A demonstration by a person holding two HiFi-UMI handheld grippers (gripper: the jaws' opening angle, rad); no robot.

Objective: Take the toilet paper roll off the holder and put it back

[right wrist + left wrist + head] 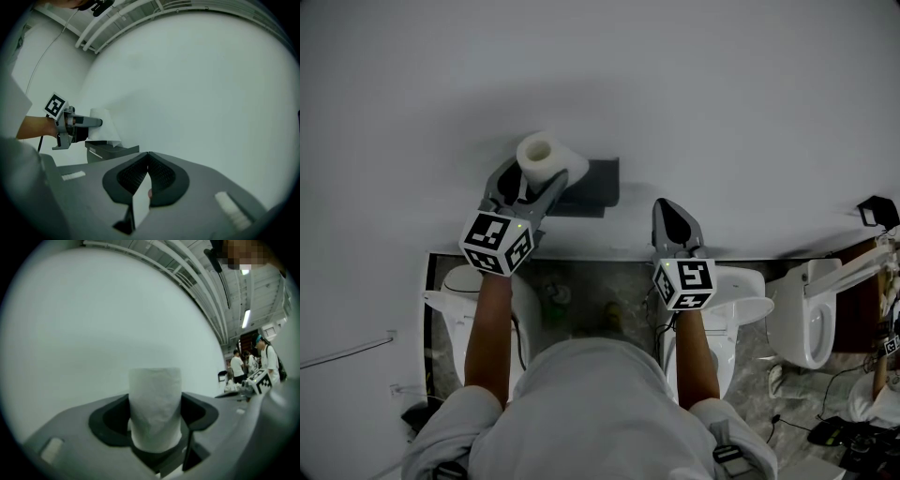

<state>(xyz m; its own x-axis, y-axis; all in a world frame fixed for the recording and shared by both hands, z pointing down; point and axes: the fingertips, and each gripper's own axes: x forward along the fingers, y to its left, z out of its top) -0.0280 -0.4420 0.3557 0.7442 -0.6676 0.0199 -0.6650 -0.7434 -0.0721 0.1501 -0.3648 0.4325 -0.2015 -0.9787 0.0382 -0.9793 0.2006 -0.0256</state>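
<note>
Toilet paper roll [542, 155]: white, soft, faintly crinkled on the outside, a stubby cylinder with a round hollow core. Stands upright at the left end of the holder [598, 186] as the head view shows it. Sits just above the holder's top edge in the right gripper view; cannot tell whether resting on it or lifted clear. Trails a loose sheet down toward the holder's top.

Holder: dark grey, boxy, flat-faced and hard-edged, set against a plain white matte wall [722, 94].

Left gripper [154, 401]: smooth grey plastic shell with curved black pads [108, 422]. Reaches in level from the holder's left, claw spread wide and pinching the roll by its rounded sides, one pad on each flank. Carries a cube [497, 242] of black-and-white squares at its rear, on the end away from the holder.

Right gripper [148, 155]: same grey shell, with finely ribbed black pads [165, 177]. Hangs to the holder's right, apart from it, pointing at the bare wall. Claw pressed together at the tips, gripping nothing, with only a narrow pale wedge showing lower down between the pads.
</note>
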